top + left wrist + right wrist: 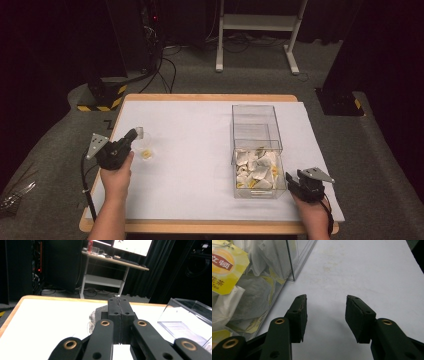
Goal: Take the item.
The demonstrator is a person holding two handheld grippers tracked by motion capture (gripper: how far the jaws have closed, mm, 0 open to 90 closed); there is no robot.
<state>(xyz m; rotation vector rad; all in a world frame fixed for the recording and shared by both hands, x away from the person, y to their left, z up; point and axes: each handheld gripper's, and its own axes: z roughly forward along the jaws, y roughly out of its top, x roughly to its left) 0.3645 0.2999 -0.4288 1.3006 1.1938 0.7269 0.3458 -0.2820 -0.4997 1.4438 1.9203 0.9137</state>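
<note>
The clear box (257,150) holds tea bags (256,170); left tool (134,134) pinches one bag, right tool (290,178) half-open, empty.

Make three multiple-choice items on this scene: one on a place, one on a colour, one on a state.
1. Where does the clear drawer of tea bags stand?
A) at the far left edge
B) beside the right gripper
C) on the floor

2. What colour are the tags on the tea bags?
A) yellow
B) blue
C) green

3. How do the jaws of the left gripper stand?
A) wide open and empty
B) shut on a spoon
C) shut on a grey tea bag

1 B: the high view shows the drawer just left of that gripper.
2 A: a yellow tag shows through the clear wall.
3 C: the jaws meet, with the bag at their tips.
</note>
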